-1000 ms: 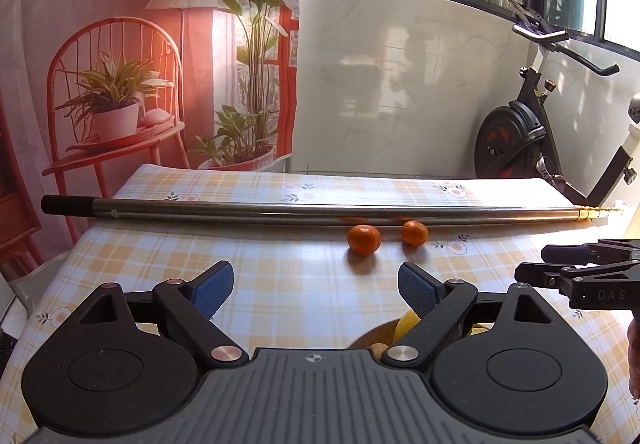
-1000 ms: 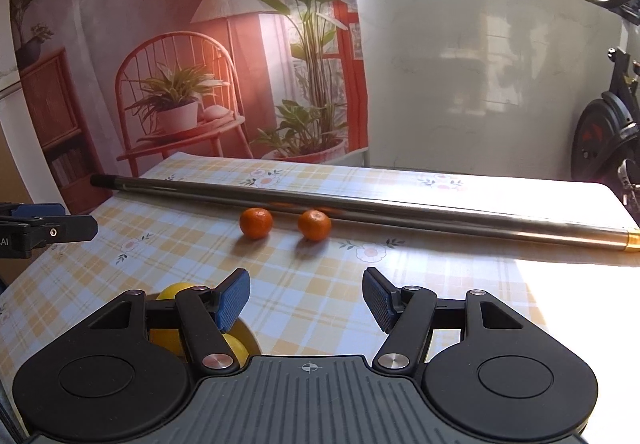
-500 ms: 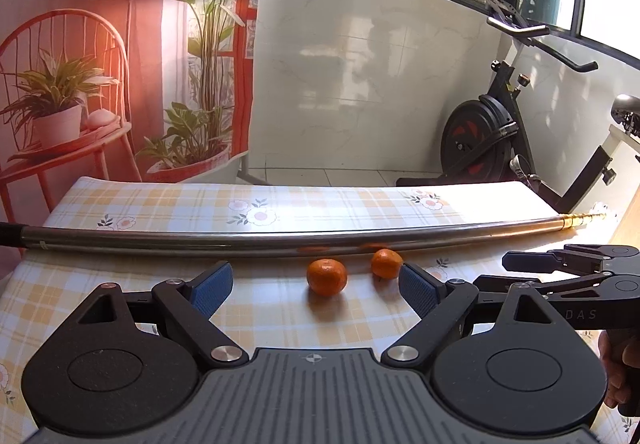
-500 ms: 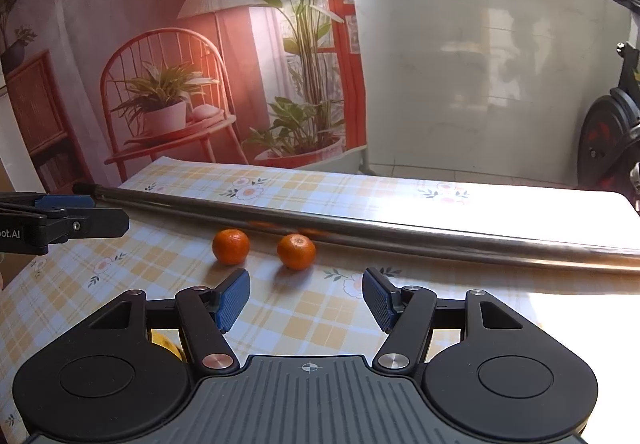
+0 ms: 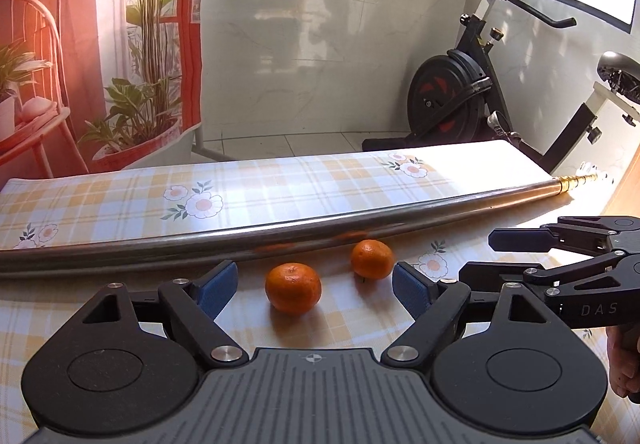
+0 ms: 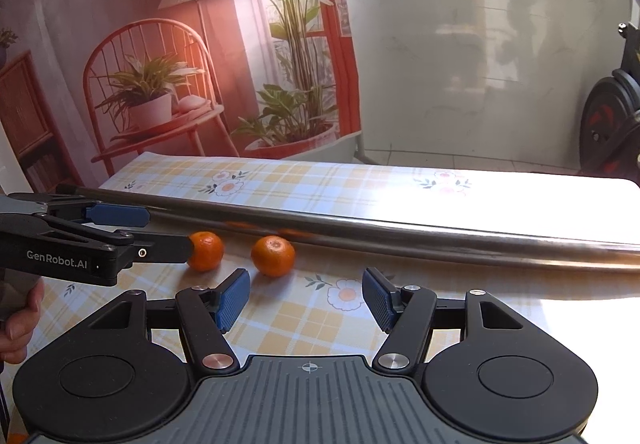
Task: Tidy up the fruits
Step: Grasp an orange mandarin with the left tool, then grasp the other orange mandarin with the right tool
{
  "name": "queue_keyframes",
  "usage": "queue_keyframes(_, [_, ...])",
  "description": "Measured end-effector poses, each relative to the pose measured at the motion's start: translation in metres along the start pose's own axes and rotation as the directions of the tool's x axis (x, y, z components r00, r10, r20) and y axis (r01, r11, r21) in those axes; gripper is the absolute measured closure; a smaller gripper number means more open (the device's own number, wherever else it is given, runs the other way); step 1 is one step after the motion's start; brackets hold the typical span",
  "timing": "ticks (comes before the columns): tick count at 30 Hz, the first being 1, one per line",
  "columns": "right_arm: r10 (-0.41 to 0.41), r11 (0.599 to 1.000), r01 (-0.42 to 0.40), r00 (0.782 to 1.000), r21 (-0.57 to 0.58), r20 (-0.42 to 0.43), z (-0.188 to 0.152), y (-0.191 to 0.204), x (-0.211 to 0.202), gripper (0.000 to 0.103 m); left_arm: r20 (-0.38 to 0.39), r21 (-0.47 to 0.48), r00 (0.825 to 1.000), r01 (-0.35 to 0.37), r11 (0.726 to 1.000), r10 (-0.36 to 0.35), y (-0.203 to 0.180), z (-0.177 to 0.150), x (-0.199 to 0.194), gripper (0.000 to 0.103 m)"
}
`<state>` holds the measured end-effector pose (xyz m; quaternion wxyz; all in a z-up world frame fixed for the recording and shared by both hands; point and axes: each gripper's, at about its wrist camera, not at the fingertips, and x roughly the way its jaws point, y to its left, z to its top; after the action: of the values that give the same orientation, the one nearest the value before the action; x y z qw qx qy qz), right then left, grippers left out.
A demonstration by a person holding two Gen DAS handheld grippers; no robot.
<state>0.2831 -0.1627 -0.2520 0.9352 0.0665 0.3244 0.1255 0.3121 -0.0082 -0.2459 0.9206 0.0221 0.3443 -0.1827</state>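
long metal pole (image 5: 320,230) on checked tablecloth (image 5: 120,200), exercise bike (image 5: 460,96) behind

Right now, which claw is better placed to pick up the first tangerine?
Left. The open left claw already frames the nearer tangerine between its fingers. The open right claw points at bare tablecloth, both tangerines off to its left.

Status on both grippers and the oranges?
Left gripper open, right gripper open, both empty. Two oranges on table, by metal pole. Nothing blocking.
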Motion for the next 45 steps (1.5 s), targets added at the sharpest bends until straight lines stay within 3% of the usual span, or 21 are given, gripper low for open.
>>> queue_keyframes(7, [0.003, 1.0, -0.002, 1.0, 0.008, -0.016, -0.002, -0.005, 0.009, 0.044, -0.068, -0.044, 0.997, 0.015, 0.999, -0.018, 0.017, 0.006, 0.029, 0.03])
queue_keyframes(18, [0.016, 1.0, -0.015, 0.999, 0.011, -0.044, -0.003, -0.007, 0.025, 0.044, -0.143, -0.034, 0.989, 0.025, 0.999, -0.03, 0.021, 0.01, 0.055, 0.035])
queue_keyframes(23, [0.028, 1.0, -0.028, 0.998, 0.0, -0.048, -0.002, -0.006, 0.03, 0.044, -0.133, -0.06, 0.991, 0.011, 0.998, -0.019, 0.028, 0.008, 0.056, 0.062])
queue_keyframes(26, [0.037, 0.999, -0.037, 0.998, -0.004, -0.048, 0.0, -0.005, 0.033, 0.044, -0.127, -0.087, 0.991, 0.019, 0.996, -0.03, 0.035, 0.006, 0.053, 0.062])
queue_keyframes(37, [0.096, 0.995, -0.097, 0.995, -0.02, -0.038, 0.015, 0.006, 0.057, 0.045, -0.076, -0.076, 0.996, -0.048, 0.996, 0.042, 0.043, -0.002, 0.021, 0.062])
queue_keyframes(45, [0.108, 0.994, -0.108, 0.991, -0.002, -0.082, 0.021, 0.013, 0.083, 0.052, -0.031, -0.097, 0.998, -0.065, 0.993, 0.062, 0.044, -0.006, -0.006, 0.062])
